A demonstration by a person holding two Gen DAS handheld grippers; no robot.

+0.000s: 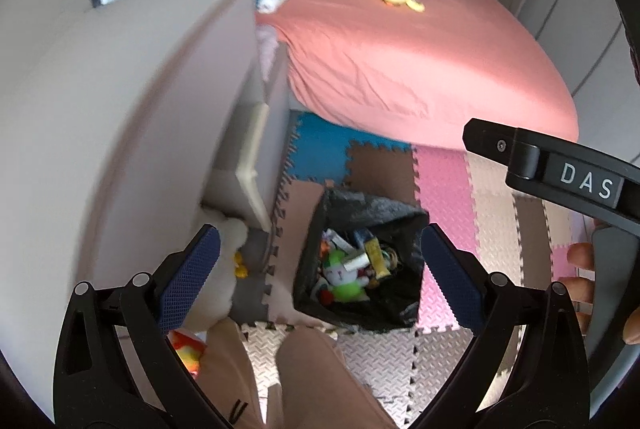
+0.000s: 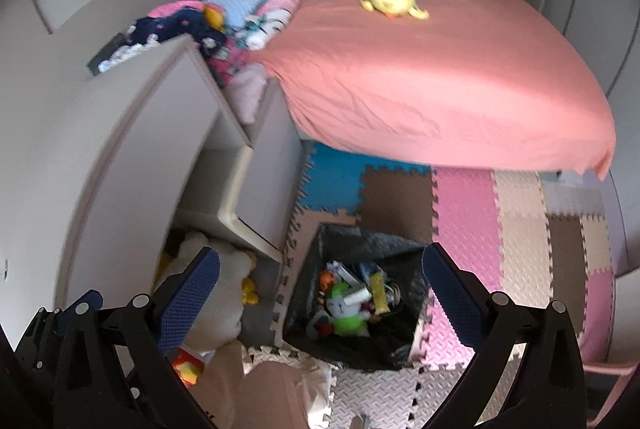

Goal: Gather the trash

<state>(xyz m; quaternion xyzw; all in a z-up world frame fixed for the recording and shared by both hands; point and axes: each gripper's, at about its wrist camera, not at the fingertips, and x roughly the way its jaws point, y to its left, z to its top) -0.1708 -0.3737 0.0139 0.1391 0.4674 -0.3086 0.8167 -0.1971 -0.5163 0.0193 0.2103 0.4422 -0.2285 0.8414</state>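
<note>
Both grippers stand wide open with nothing between their blue pads: the left gripper (image 1: 320, 261) and the right gripper (image 2: 320, 283) each look steeply down at the black-lined bin (image 1: 362, 263) on the foam floor mat (image 1: 496, 229). The bin already holds a heap of trash (image 2: 352, 303): wrappers, a small green and white toy, other bits too jumbled to name. With both pairs of jaws empty above it, this looks like the moment just after a drop, so the step in hand is probably finding more trash. No loose piece is plain on the mat, so the next move calls for a search, perhaps by the white cabinet (image 1: 120, 133).

A white soft toy (image 2: 224, 293) lies at the cabinet's foot, half hidden behind a pad; whether it counts as trash I cannot tell. The person's legs (image 1: 320, 381) cover the nearest floor. A yellow plush (image 2: 394, 3) sits on the pink bed (image 2: 440, 81), well apart from the bin. The cabinet is blurred.
</note>
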